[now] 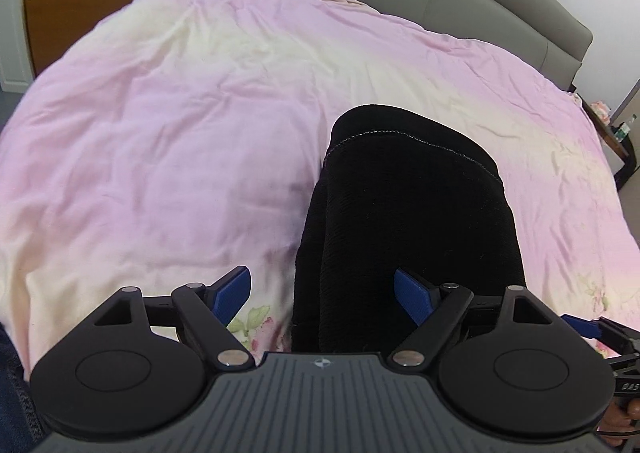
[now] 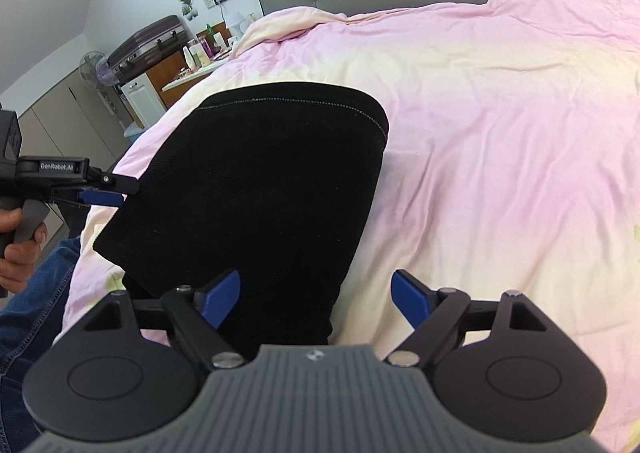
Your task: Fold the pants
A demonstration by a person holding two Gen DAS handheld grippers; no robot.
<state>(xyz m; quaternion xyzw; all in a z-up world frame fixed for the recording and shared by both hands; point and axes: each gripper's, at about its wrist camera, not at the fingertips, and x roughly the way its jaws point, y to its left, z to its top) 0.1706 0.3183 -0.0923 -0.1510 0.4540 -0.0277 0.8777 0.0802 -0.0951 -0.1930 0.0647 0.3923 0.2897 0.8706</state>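
With both the left gripper (image 1: 322,295) and right gripper (image 2: 316,297) spread wide and empty above the folded black pants (image 1: 408,221), smoothing the bundle flat on the bed (image 1: 160,125) would likely finish the fold well.

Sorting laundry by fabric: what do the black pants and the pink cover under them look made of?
Black pants: probably a thick, matte knit; faint ribbed texture, pale hem stitching. Pink cover: likely thin woven cotton, soft-finished; fine creases, printed flowers.

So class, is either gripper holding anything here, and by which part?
Nothing is held. The left gripper and right gripper are open above the folded black knit pants.
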